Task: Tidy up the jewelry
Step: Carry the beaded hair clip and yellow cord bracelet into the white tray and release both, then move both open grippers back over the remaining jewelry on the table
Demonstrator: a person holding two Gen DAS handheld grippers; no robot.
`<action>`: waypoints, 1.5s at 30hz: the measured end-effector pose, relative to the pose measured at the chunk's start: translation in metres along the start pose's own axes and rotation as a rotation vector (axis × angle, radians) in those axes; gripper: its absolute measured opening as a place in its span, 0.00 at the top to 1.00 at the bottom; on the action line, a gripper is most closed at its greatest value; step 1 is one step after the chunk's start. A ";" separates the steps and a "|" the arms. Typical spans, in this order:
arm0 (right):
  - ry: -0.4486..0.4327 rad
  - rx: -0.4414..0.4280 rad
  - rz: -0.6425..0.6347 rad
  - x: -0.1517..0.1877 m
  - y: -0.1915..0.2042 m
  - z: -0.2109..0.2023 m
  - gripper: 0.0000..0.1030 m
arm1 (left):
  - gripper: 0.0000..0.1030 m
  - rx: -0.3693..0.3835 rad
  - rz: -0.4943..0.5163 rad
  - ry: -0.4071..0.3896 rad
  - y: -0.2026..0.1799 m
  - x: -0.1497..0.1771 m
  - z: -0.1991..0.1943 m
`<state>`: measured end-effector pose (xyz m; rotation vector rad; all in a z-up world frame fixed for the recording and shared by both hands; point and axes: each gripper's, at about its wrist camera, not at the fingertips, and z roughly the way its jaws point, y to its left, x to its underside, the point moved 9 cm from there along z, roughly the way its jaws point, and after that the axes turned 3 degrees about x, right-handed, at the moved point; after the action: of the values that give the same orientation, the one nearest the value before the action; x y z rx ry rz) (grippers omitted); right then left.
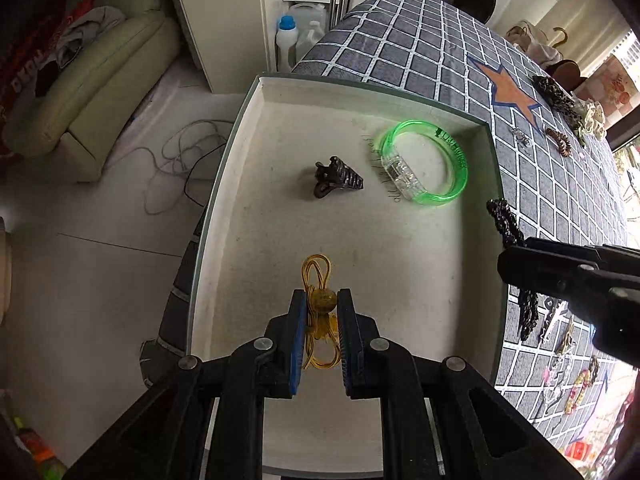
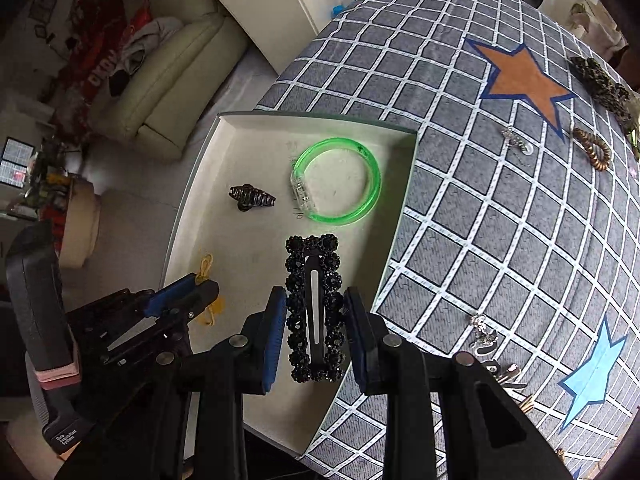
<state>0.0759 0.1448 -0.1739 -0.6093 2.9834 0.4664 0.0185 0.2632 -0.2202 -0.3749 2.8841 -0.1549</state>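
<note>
Both black grippers (image 1: 322,312) (image 2: 315,320) have blue finger pads, silver pivot screws, triangular cut-outs

Inside the tray (image 1: 256,128), the near half lies bare; the claw clip (image 1: 336,178) and green bangle (image 1: 424,164) crowd the far end, walls ringing it.

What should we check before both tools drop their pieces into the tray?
1. Left tool shut on yellow hair tie: ok.
2. Right tool shut on black clip: ok.
3. Both pieces over the tray, inside its rim: ok for the tie; cannot tell for the clip, which hangs near the right rim.
4. Drop spots clear of the green bangle and claw clip: ok, both lie farther in.
5. The two tools apart from each other: ok.
6. Height above tray floor: cannot tell.
</note>
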 end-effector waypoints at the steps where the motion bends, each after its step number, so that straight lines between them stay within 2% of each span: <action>1: 0.016 0.002 -0.013 0.000 0.004 0.008 0.69 | 0.79 -0.001 -0.004 0.004 0.002 -0.002 0.004; 9: 0.102 0.036 -0.051 0.000 0.010 0.052 0.69 | 0.79 -0.018 0.009 0.011 0.008 -0.022 0.028; 16: 0.103 0.070 -0.032 -0.012 -0.003 0.064 0.69 | 0.79 -0.028 0.022 0.003 0.005 -0.039 0.038; 24: 0.107 0.092 -0.048 -0.015 -0.007 0.069 0.69 | 0.78 -0.051 0.051 -0.009 0.004 -0.044 0.038; 25: 0.108 0.095 -0.050 -0.015 -0.004 0.069 0.69 | 0.77 -0.057 0.054 -0.008 0.004 -0.044 0.037; 26: 0.109 0.095 -0.051 -0.015 -0.004 0.069 0.68 | 0.69 -0.068 0.055 -0.007 0.004 -0.043 0.037; 27: 0.110 0.092 -0.049 -0.015 -0.002 0.069 0.68 | 0.59 -0.079 0.053 -0.008 0.005 -0.044 0.036; 28: 0.112 0.088 -0.044 -0.018 0.002 0.071 0.67 | 0.44 -0.094 0.047 -0.015 0.007 -0.044 0.034; 31: 0.095 0.083 -0.021 -0.023 0.001 0.067 0.59 | 0.43 -0.086 0.034 -0.029 0.010 -0.043 0.029; 36: 0.035 0.069 0.001 -0.030 -0.005 0.043 0.53 | 0.43 -0.099 0.057 -0.034 0.006 -0.043 0.019; 38: 0.010 0.064 0.015 -0.030 -0.009 0.031 0.45 | 0.43 -0.097 0.063 -0.034 0.003 -0.043 0.015; 44: -0.026 0.056 0.071 -0.021 -0.026 0.003 0.40 | 0.42 -0.097 0.089 -0.025 -0.013 -0.039 0.006; 45: -0.029 0.054 0.085 -0.017 -0.032 -0.001 0.39 | 0.39 -0.097 0.096 -0.025 -0.015 -0.037 0.005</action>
<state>0.1043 0.1231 -0.1793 -0.4684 2.9928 0.3953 0.0584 0.2578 -0.2148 -0.2533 2.8848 0.0061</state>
